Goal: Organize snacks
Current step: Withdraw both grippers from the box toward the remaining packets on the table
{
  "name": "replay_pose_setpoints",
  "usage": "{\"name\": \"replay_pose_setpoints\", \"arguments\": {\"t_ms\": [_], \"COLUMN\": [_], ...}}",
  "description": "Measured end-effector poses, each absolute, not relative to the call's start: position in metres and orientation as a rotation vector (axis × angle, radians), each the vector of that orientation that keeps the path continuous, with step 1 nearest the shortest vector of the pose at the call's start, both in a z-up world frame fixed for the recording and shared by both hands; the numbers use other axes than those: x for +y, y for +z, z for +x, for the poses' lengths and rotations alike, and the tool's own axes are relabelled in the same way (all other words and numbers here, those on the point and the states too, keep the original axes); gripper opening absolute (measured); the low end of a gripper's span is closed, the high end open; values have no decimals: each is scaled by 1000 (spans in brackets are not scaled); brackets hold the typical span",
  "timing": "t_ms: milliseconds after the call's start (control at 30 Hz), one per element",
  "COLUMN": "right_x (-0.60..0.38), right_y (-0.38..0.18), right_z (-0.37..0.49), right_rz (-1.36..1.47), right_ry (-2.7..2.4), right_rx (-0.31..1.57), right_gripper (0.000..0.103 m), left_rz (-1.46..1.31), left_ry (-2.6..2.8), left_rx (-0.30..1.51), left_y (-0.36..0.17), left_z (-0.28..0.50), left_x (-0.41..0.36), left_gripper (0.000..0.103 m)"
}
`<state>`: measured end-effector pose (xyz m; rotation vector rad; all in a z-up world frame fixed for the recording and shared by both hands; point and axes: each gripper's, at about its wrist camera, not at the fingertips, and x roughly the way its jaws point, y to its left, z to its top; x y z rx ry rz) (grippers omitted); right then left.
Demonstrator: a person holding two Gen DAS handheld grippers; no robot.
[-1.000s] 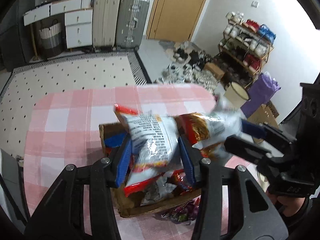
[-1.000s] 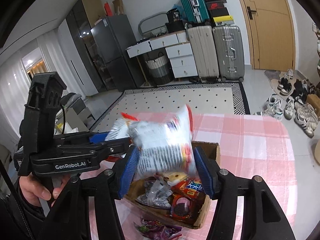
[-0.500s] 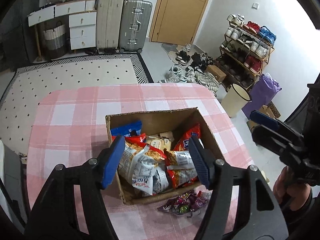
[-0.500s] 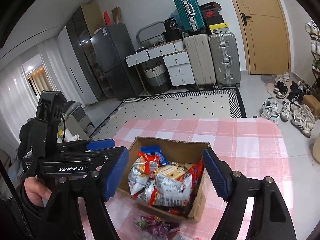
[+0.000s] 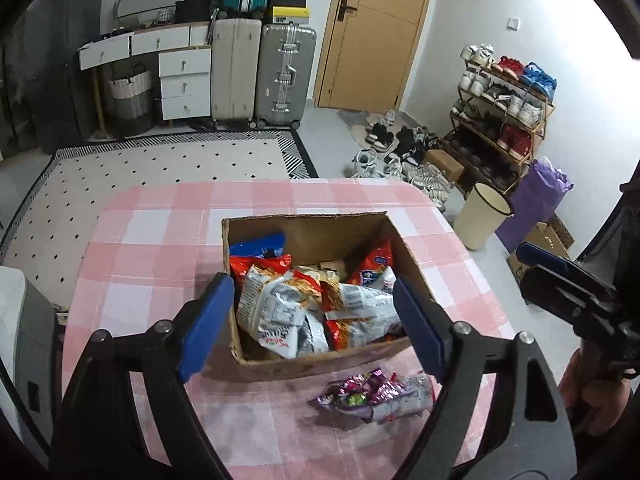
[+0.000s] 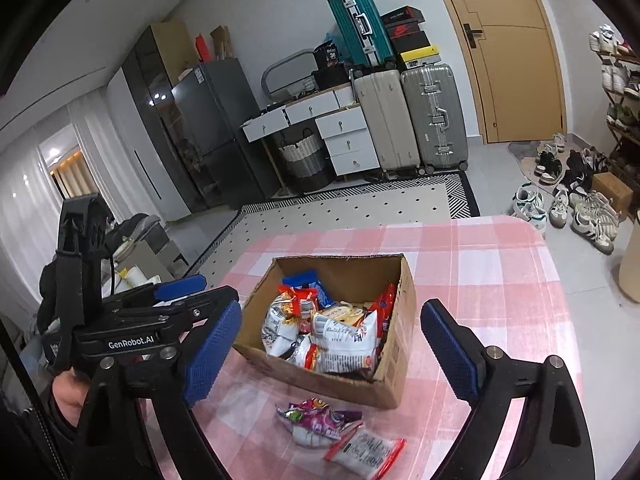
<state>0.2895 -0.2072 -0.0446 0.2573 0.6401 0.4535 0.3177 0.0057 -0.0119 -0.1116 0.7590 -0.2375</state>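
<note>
A brown cardboard box (image 5: 408, 254) (image 6: 394, 376) stands on the pink checked table (image 5: 160, 248) (image 6: 500, 276). It holds several snack bags, among them white and red ones (image 5: 288, 308) (image 6: 336, 340) and a blue one (image 5: 256, 244). A purple snack bag (image 5: 372, 396) (image 6: 320, 420) lies on the table in front of the box. A white and red packet (image 6: 364, 450) lies beside it. My left gripper (image 5: 312, 328) is open and empty above the box's near side. My right gripper (image 6: 332, 352) is open and empty, also above the box.
Suitcases (image 5: 260, 72), white drawers (image 5: 184, 80) and a door (image 5: 376, 32) stand at the far wall. A shoe rack (image 5: 504, 120), a cream bin (image 5: 480, 220) and a purple bag (image 5: 536, 196) are right of the table. A spotted rug (image 5: 160, 164) lies beyond it.
A second ago each gripper held a white and red snack bag over the box. Both opened, the bags dropped into the box, and both grippers pulled back and up.
</note>
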Motion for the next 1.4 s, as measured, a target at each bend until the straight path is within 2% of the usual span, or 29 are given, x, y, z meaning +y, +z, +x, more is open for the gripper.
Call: {"name": "replay_pose_setpoints", "arguments": {"t_ms": [367,600,833,1100,1400], "right_x": [-214,-213,-209,-209,-211], "right_y": [-46,-56,-61,-70,-89], "right_z": [247,225,207,189,180], "right_rz": [261,285,268,282,284], "right_ry": [451,496,492,521,501], "right_rx": [615,610,604,578,603], "right_gripper": [99,101,101,102,102], "left_rz": [-39,-55,-72,-106,-103], "left_ry": [-261,-297,-293,-312,-352], "left_rx": [775,788,794,840,946], "left_y": [-25,-32,-43,-63,-109], "left_z": [275,253,239,233,233], "left_x": [-10,-16,-15,-12,-23], "left_gripper": [82,87,100,102,102]}}
